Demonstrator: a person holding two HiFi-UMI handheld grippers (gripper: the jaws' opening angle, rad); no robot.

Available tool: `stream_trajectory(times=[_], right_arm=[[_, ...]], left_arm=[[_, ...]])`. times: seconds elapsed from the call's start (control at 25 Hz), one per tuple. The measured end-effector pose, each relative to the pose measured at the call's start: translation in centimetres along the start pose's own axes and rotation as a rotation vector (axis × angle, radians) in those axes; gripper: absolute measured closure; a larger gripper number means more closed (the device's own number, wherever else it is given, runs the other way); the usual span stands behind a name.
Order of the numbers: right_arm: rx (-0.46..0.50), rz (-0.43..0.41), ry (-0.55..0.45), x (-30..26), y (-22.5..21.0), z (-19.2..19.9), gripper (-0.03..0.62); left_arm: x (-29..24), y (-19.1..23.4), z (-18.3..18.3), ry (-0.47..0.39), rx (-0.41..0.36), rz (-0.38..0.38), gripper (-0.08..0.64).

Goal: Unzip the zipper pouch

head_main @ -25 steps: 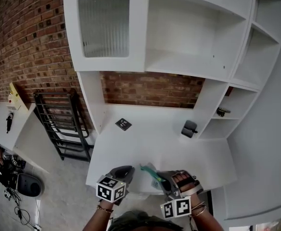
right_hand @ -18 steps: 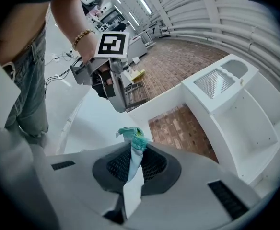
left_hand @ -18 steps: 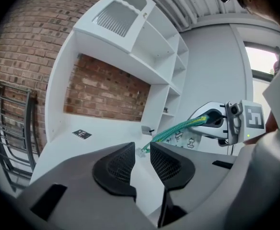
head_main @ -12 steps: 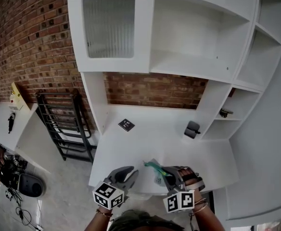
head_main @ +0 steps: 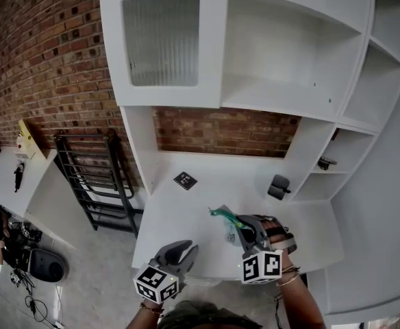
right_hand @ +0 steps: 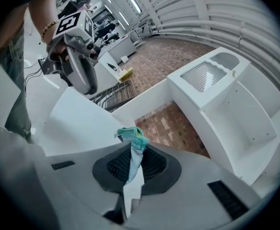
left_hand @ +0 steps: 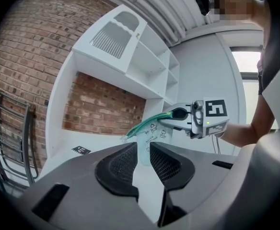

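While the clear, soft plastic pouch with the green zipper (head_main: 226,226) hangs over the white table (head_main: 186,211), lower centre of the head view, your right gripper (head_main: 241,225) clamps its top edge. Left gripper view: your left gripper (left_hand: 141,158) has just been opening; its jaws stand slightly apart and empty, with the pouch beyond them. Right gripper view: jaws pressed together on the zipper tape. Expect light, limp, slick film; take hold at the stiffer zipper end.

Head view: high, steeply down on white counter (head_main: 186,214), shelf unit (head_main: 289,67) far. Left gripper view: low, close behind its jaws, faces right gripper (left_hand: 172,114). Right gripper view faces left gripper (right_hand: 86,83). All share brick wall (head_main: 220,132).
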State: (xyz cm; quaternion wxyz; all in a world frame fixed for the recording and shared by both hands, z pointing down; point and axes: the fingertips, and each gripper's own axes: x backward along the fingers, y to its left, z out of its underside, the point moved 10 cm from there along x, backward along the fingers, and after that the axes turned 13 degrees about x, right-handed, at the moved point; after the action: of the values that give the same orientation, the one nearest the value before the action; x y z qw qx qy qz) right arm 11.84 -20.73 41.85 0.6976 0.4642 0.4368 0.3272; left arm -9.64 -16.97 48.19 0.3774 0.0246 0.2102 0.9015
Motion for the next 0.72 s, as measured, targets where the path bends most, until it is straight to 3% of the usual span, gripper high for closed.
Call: stream_trajectory(times=[0.4,0.72], right_arm=[[0.024,0.009,-0.002,-5.8,-2.5,0.6,0.584],[-0.161,-0.036,-0.037,-10.0,-2.9,2.1,0.584]], left_arm=[[1.4,0.6,-0.3,-0.006,0.018,-0.017,0.485],[1.8,0.8,-1.1,-0.002,0.0,-0.028,0.486]])
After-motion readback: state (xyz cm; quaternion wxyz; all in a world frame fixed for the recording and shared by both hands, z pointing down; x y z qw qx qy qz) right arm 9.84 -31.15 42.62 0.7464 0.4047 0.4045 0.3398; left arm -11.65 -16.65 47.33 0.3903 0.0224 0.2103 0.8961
